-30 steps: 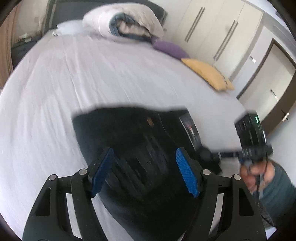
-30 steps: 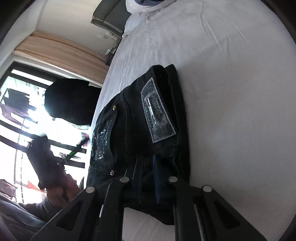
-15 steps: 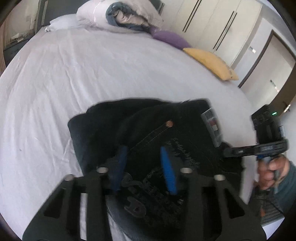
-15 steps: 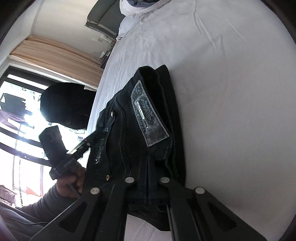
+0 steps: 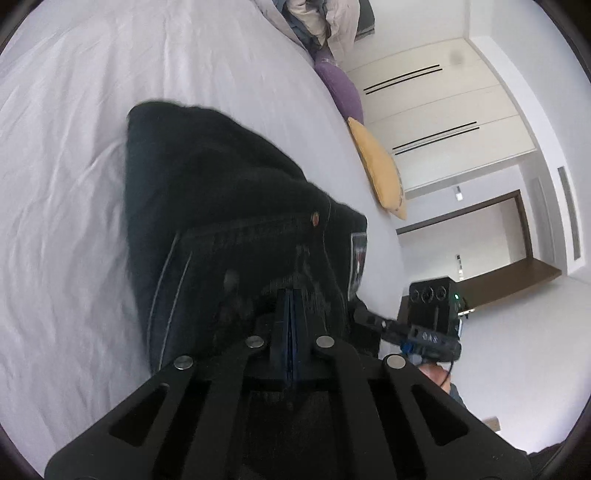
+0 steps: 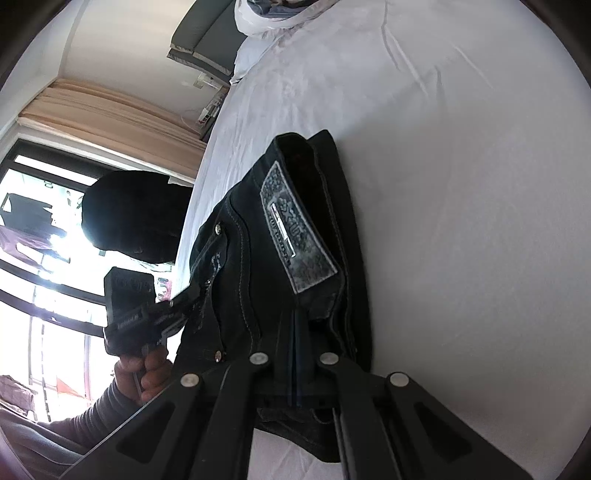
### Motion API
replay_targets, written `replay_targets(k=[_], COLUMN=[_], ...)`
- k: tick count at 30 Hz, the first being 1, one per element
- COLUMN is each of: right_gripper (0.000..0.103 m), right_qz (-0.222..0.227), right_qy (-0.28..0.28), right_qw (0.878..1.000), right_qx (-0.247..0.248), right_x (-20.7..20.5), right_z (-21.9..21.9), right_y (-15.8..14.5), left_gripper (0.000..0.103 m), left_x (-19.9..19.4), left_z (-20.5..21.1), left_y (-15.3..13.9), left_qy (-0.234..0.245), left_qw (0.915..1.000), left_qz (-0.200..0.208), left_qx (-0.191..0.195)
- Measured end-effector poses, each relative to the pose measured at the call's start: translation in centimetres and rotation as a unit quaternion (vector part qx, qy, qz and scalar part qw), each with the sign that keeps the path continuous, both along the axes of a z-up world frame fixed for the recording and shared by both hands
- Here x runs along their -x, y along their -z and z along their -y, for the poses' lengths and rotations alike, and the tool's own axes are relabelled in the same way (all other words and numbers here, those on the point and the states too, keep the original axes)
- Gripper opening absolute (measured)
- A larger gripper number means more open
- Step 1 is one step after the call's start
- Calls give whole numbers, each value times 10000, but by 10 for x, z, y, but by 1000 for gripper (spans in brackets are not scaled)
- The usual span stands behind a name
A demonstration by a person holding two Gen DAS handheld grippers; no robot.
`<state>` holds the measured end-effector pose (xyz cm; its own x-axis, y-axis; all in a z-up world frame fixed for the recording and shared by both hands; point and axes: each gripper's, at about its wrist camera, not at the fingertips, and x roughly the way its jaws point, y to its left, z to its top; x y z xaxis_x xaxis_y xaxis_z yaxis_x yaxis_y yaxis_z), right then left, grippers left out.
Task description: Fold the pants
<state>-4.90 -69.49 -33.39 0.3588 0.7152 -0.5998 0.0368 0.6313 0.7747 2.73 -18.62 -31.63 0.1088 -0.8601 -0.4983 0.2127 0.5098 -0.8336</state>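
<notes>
Dark denim pants point(image 5: 221, 206) lie folded in a thick bundle on the white bed sheet point(image 5: 66, 206). My left gripper point(image 5: 291, 295) is shut on the near edge of the pants by the back pocket. In the right wrist view the pants point(image 6: 295, 236) show their waistband with a grey patch label point(image 6: 295, 236) on top. My right gripper point(image 6: 297, 317) is shut on the waistband end just below the label. Each gripper shows in the other's view: the right one point(image 5: 432, 317) at the far end of the bundle, the left one point(image 6: 129, 306) at the left.
A purple pillow point(image 5: 340, 92) and a yellow pillow point(image 5: 376, 166) lie at the bed's far edge, with a bundled duvet point(image 5: 317, 18) beyond. White wardrobe doors point(image 5: 443, 110) stand behind. A window and curtain point(image 6: 92, 110) are beside the bed.
My left gripper went from open above the pants to shut on the near edge. My right gripper's fingers closed tighter on the waistband. Both views have rolled and the bundle looks lifted.
</notes>
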Motion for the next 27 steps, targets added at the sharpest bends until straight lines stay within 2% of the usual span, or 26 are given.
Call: replay_targets(k=[6,10,13,15,16,18,19,20,22,23,25,26,27], right_gripper=[0,0,0,0,5,40,68,84,87,87,87,87,87], right_qz=[0,9,12,14,35,245,384,547,764,808,722,618,463], right_qy=[31,23,26,-38,-121,-310,-336,-311,-183,-142,-94,-96,-135], right_qw=[10000,10000,10000,10000,9999,9992,9986,9978,9963,9960,9967,9971,9976], right_qx=[-9,6,-40,-63,-27,104,154,212,339,349,371,432,498], right_x=[2,3,4,5,7,12,15,19,22,19,10,3,-6], right_z=[2,2,3,4,5,9,13,18,32,39,47,48,47], right_y=[1,2,2,0,-5,-25,-35,-46,-64,-68,-67,-63,-55], left_gripper=[0,0,0,0,0,0,0,1,3,9,40,82,97], left_x=[57,85,107,121,124,131,137,142,142,137,117,110,100], left_z=[-28,-40,-31,-26,-22,-19,-21,-23,-34,-42,-55,-58,-62], left_y=[-5,-7,-13,-19,-23,-34,-44,-52,-69,-74,-75,-73,-74], left_qy=[155,329,813,940,1097,1367,1432,1455,1316,1155,805,698,505], left_qw=[9993,9986,9960,9939,9927,9883,9853,9828,9805,9822,9880,9891,9899], left_qz=[14,92,374,538,469,544,761,940,1218,1237,1128,1079,1045], left_qx=[342,392,23,-182,-162,-390,-533,-639,-807,-814,-685,-718,-816])
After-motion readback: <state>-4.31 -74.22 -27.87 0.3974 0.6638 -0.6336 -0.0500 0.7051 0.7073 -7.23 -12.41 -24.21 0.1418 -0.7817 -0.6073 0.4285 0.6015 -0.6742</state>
